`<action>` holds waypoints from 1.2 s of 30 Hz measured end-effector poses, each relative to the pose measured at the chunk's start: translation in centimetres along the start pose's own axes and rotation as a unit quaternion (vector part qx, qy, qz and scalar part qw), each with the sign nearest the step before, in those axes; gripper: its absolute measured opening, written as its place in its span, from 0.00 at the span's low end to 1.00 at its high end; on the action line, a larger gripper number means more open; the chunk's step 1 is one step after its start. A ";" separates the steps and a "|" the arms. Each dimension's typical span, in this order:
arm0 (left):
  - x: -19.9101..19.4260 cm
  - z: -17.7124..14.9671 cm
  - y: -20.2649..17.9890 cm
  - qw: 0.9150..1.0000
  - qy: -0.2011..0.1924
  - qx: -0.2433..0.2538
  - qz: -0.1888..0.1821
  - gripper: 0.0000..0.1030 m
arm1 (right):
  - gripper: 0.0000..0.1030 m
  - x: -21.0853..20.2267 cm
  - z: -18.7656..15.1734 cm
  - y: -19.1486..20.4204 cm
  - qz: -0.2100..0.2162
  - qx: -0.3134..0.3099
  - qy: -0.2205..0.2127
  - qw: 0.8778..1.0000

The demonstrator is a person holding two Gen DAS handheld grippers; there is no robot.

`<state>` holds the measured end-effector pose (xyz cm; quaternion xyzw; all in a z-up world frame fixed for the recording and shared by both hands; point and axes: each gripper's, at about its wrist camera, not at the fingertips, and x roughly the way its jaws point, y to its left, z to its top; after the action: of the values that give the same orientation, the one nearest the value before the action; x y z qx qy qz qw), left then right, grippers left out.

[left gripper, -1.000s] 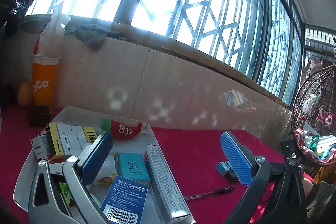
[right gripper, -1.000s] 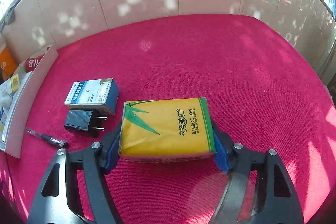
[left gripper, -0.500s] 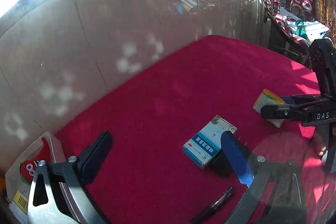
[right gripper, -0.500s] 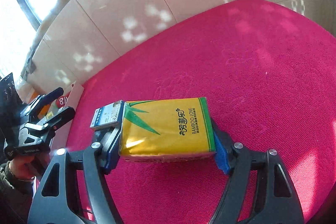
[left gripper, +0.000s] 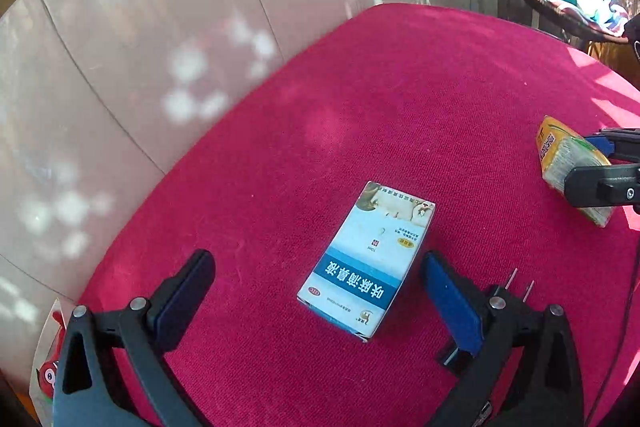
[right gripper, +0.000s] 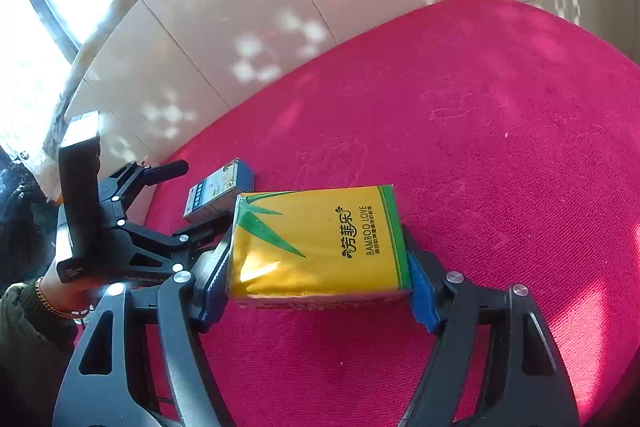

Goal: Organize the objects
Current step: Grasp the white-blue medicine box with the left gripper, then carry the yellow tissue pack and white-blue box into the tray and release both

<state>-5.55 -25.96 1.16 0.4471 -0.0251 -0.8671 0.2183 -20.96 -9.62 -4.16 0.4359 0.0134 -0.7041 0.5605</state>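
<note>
The bench fills most of what I can see, covered edge to edge in a bright magenta cloth with a short pile, the sort of surface that probably keeps light packets from skating about. Behind it runs a low wall of pale tiles dappled with sunlight, and a window blazes above it on the left.

The yellow tissue pack sits crosswise between the fingers of the right gripper, blue pads pressed on its two short ends, so it is firmly held and, I would judge, being carried off to wherever it belongs.

The left gripper hangs tilted down over the blue-and-white medicine box, which lies flat on the cloth. Its fingers stand wide apart and hold nothing; the box lies between them but off centre, close to the right-hand pad without touching it. That looks like lining up for a pick across the box's narrow width.

Just beside the box, partly behind the right-hand finger, two metal prongs of a plug adapter poke out. At the far left edge a red chilli toy peeks from a white tray.
</note>
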 end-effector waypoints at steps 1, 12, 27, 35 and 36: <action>-0.1 0.2 0.0 1.000 -0.006 -0.001 -0.008 1.00 | 0.71 0.0 0.0 0.0 0.000 0.000 0.000 1.000; -0.4 0.6 -1.2 0.999 0.007 -0.044 -0.023 0.35 | 0.71 -0.3 0.3 -0.1 -0.001 0.001 -0.001 1.000; -13.7 -7.3 -1.1 0.963 -0.142 -0.228 0.000 0.35 | 0.71 -1.9 -0.2 1.0 -0.017 -0.010 -0.033 0.999; -18.0 -9.1 0.2 0.947 -0.197 -0.255 0.003 0.35 | 0.71 -5.4 0.1 4.5 -0.018 -0.032 -0.070 0.997; -18.3 -9.2 0.4 0.945 -0.202 -0.259 0.001 0.35 | 0.71 -5.8 0.1 5.0 -0.017 -0.038 -0.071 0.997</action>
<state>11.00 -17.59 9.72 0.1905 0.1562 -0.9155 0.3181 -17.06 -7.07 1.92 0.3632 0.0077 -0.7417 0.5638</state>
